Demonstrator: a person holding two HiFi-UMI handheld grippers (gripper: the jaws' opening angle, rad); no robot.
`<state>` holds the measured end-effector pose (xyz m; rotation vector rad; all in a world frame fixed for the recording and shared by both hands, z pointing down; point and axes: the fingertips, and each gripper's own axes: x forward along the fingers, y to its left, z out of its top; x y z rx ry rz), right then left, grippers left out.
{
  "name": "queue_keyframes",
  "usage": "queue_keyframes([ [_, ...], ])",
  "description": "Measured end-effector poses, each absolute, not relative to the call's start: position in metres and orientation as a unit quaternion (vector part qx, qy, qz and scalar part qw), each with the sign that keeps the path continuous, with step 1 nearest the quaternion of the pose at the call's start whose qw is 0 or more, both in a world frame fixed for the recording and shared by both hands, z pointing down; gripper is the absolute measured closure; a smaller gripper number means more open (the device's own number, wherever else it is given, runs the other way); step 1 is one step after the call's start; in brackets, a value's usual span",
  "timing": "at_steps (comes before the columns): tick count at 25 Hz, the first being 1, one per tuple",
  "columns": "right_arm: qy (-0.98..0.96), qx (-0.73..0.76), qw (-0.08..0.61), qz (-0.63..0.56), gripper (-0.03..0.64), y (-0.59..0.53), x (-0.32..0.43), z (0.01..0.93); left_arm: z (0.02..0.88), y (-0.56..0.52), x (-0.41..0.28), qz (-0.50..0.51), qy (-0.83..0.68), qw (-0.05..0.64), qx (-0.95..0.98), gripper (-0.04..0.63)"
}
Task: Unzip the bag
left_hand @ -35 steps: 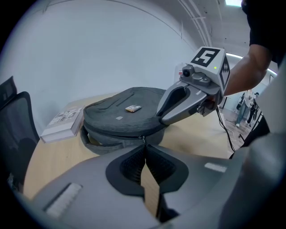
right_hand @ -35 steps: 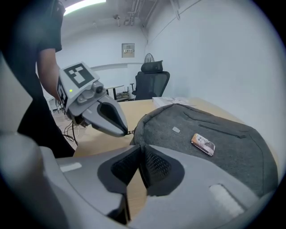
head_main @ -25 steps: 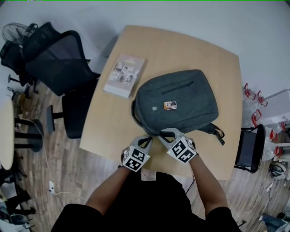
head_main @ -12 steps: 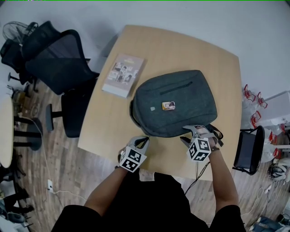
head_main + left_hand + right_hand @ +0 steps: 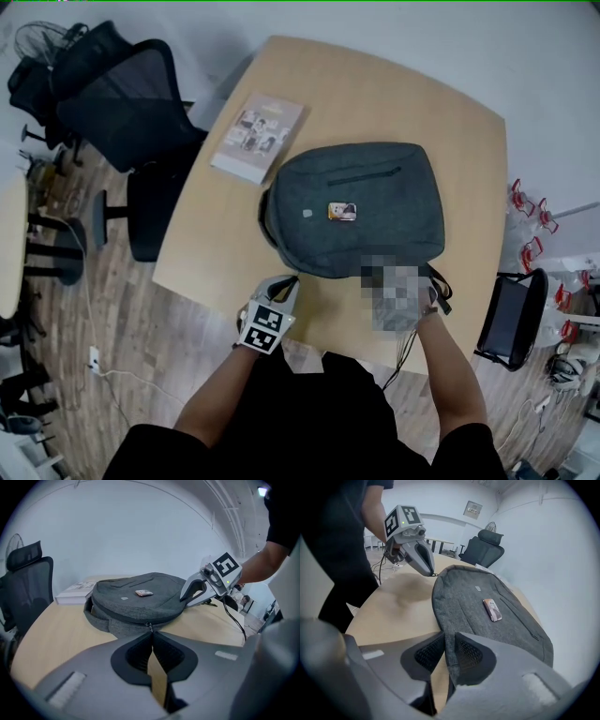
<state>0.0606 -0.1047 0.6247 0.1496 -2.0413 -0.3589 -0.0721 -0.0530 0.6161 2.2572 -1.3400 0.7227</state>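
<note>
Between closing right fingers point(image 5: 471, 656): bag point(image 5: 487, 620) edge; left fingers point(image 5: 136, 656) pinch zipper pull point(image 5: 150, 627).

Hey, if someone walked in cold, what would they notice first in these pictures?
A grey backpack lies flat mid-table, a small card on top. The left gripper pinches its zipper pull at the near edge, while the right gripper is closing on the bag's edge fabric. A book sits at the far-left corner.

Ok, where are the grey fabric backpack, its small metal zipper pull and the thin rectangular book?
grey fabric backpack point(image 5: 394, 217): head view, bare fabric of its front panel.
small metal zipper pull point(image 5: 150, 627): left gripper view, the pull itself.
thin rectangular book point(image 5: 258, 141): head view, middle of its cover.
</note>
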Motion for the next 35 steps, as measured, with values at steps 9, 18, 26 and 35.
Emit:
queue_keyframes([
  [9,-0.863,0.064,0.477,-0.150,0.541,-0.098,0.058,0.626,0.617,-0.043,-0.026,0.254,-0.513,0.200,0.796,0.560],
  [18,-0.877,0.064,0.448,-0.161,0.540,-0.097,0.056,0.626,0.623,-0.058,0.033,0.209,-0.519,0.229,0.797,0.561],
  [26,-0.892,0.062,0.415,-0.170,0.503,-0.092,0.056,0.617,0.620,-0.059,0.027,0.204,-0.559,0.208,0.776,0.565],
  [35,-0.945,0.166,0.277,-0.061,0.542,-0.080,0.084,0.534,0.562,-0.046,-0.004,0.153,-0.613,0.168,0.756,0.543],
])
